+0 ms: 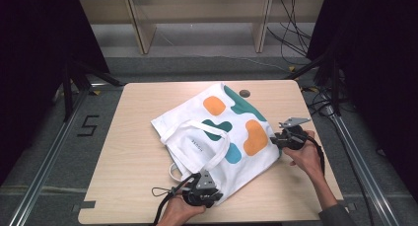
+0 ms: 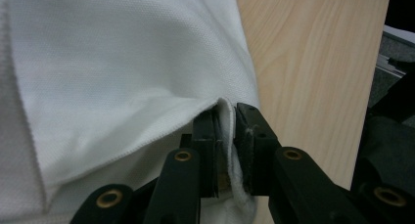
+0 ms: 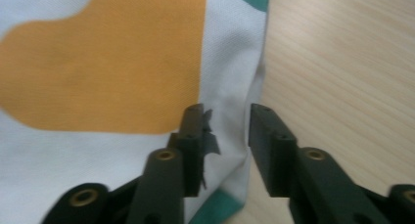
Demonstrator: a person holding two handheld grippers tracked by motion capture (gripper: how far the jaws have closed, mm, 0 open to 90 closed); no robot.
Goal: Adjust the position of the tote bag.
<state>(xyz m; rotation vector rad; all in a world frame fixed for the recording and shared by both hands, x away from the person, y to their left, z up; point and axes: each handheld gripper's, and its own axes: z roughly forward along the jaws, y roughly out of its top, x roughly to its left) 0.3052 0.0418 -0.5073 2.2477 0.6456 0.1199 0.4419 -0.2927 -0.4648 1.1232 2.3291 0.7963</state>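
White tote bag (image 1: 222,132), flat on table (image 1: 133,157)

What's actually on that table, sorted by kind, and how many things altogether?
Tote bags: 1, the white tote bag with orange and teal patches.
Hand-held grippers: 2, the left hand-held gripper pinching the bag's edge, and the right hand-held gripper with its jaws apart astride the bag's other edge.
Total: 3 things on the wooden table.
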